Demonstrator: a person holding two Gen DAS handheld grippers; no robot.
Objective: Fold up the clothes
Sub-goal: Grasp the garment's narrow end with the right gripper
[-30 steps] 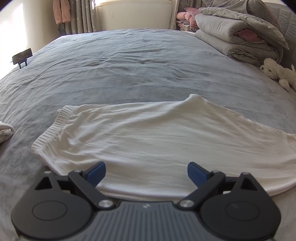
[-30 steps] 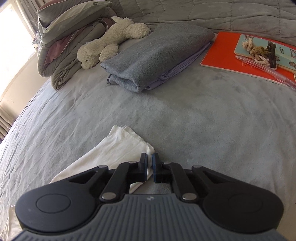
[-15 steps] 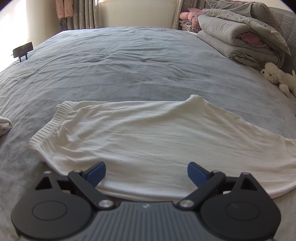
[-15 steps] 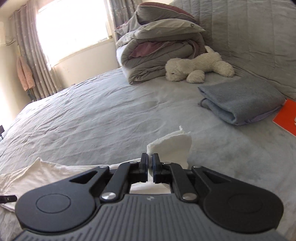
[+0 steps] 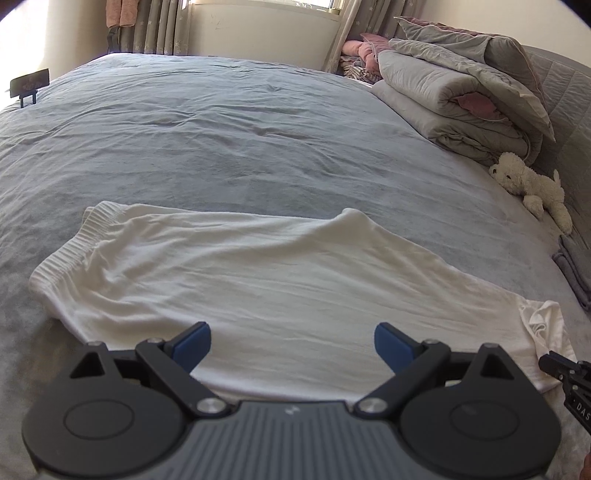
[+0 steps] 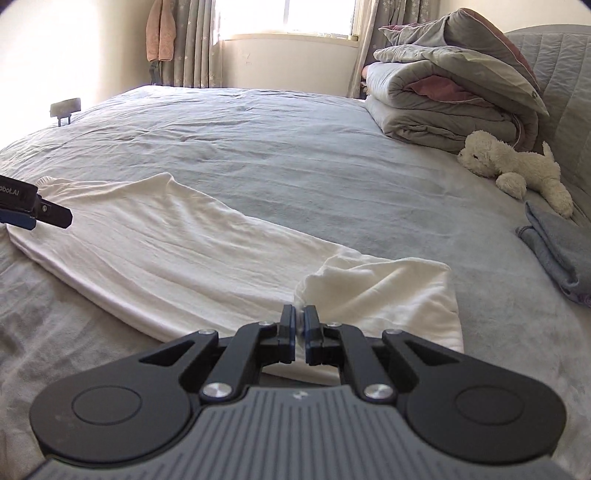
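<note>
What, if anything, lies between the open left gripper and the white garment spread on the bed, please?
Nothing visible does. The left gripper hangs open directly over the near edge of the white garment, with only bare cloth between its fingers. The right gripper is shut on the garment's far end.

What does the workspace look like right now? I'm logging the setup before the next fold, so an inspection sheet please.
Surface: grey bedspread, lightly wrinkled.
Job's things: white garment laid flat, ribbed waistband at the left; its right end is lifted and folded back.
Clutter: folded grey towel, plush dog, stacked duvets.
Grippers: left tongs open above the garment's near edge; right tongs shut on the garment's end.
Cables: nothing seen.
Surroundings: window, curtains, quilted headboard.
</note>
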